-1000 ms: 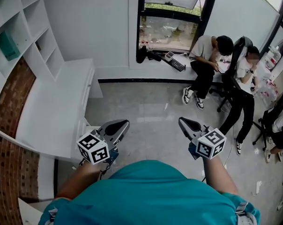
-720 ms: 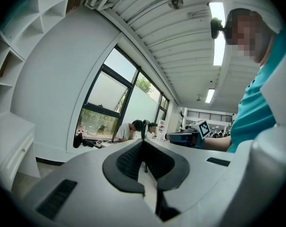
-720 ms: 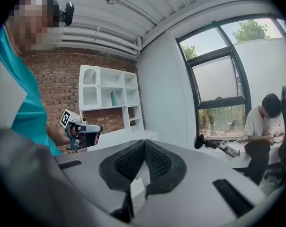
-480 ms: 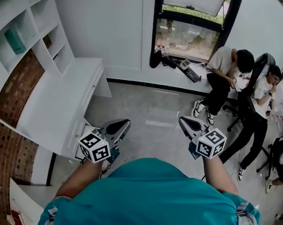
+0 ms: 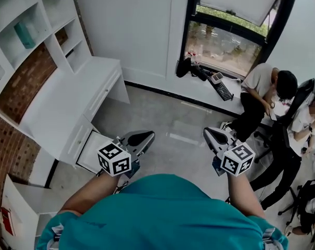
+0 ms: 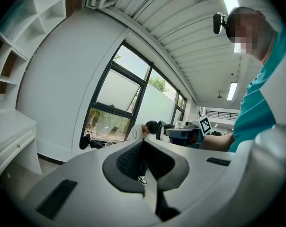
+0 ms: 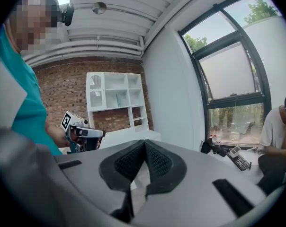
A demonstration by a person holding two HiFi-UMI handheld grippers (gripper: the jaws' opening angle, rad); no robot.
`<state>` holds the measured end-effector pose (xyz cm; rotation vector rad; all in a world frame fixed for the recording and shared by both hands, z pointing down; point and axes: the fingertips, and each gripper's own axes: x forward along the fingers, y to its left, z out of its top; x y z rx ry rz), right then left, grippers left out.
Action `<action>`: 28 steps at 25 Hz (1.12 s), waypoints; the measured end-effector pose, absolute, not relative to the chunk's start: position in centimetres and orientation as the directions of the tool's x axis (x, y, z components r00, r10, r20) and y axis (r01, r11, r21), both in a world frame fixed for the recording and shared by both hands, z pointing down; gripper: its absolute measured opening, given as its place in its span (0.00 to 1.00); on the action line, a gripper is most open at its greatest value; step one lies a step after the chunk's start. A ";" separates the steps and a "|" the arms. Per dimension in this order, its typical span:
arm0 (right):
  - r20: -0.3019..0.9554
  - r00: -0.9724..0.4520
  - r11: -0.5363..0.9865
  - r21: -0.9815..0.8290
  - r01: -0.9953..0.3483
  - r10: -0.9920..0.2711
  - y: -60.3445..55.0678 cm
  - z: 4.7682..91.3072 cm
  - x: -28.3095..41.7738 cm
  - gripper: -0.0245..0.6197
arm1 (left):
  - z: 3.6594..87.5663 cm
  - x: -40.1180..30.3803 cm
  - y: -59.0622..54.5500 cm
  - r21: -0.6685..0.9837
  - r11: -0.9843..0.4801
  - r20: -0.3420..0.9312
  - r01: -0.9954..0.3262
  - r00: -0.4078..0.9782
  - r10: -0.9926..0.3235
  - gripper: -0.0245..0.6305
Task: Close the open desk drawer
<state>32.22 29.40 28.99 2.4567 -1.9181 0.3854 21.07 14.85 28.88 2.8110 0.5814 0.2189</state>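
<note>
Grey tiled floor (image 5: 162, 116) fills the middle of the head view, with a long white desk (image 5: 53, 113) and a white shelf unit (image 5: 37, 20) against a red brick wall (image 5: 19, 87) at your left, and seated people (image 5: 272, 92) by a window at far right. Since a second ago the whole view has swung toward the desk. The desk has travelled inward and up the frame and the seated people have slid toward the right edge. The open white desk drawer (image 5: 95, 150), earlier mostly hidden behind the left gripper (image 5: 143, 137), now shows its pale interior just beside that gripper's marker cube. Both grippers kept their place in the frame. Treat this as approach only: the drawer is out and nothing touches it. The drawer sits low at the near end of the desk, projecting from the desk front over the floor. Its front panel faces into the room, and its travel axis runs square to the desk front, so the closing push goes toward the brick wall. Its longer side appears to lie along the desk front, though the angle leaves this uncertain. Left gripper: jaws pressed together at the tips, nothing held. Right gripper (image 5: 209, 136): jaws likewise together, empty.
</note>
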 end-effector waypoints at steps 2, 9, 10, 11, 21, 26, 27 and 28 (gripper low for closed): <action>0.198 0.217 -0.249 -0.154 -0.956 -0.956 28.7 29.4 32.7 0.07 | 29.5 21.5 14.2 0.283 -0.890 0.102 0.356 0.912 0.398 0.06; 0.222 0.208 -0.241 -0.133 -0.961 -0.953 23.4 30.1 33.7 0.07 | 32.3 22.3 9.0 0.296 -0.907 0.115 0.300 0.931 0.345 0.06; 0.225 0.205 -0.238 -0.131 -0.962 -0.953 22.4 30.2 33.8 0.07 | 33.0 22.2 8.1 0.304 -0.909 0.121 0.284 0.935 0.332 0.06; 0.228 0.200 -0.233 -0.127 -0.964 -0.953 21.4 30.4 33.8 0.07 | 33.6 22.2 7.1 0.309 -0.913 0.127 0.267 0.940 0.317 0.06; 0.316 -0.018 -0.012 -0.094 -0.996 -0.949 6.3 35.2 31.2 0.07 | 43.9 15.6 -2.5 0.379 -0.925 0.257 -0.023 0.963 0.081 0.06; 0.351 -0.139 0.117 -0.082 -0.990 -0.926 -1.7 38.6 27.6 0.07 | 49.1 10.2 -6.5 0.411 -0.885 0.326 -0.220 0.942 -0.083 0.06; 0.362 -0.166 0.145 -0.085 -0.986 -0.917 -3.1 39.5 26.6 0.07 | 50.1 8.9 -7.1 0.415 -0.874 0.339 -0.254 0.934 -0.111 0.06; 0.375 -0.191 0.171 -0.087 -0.981 -0.907 -4.5 40.3 25.6 0.07 | 51.0 7.6 -7.7 0.418 -0.862 0.353 -0.287 0.926 -0.138 0.06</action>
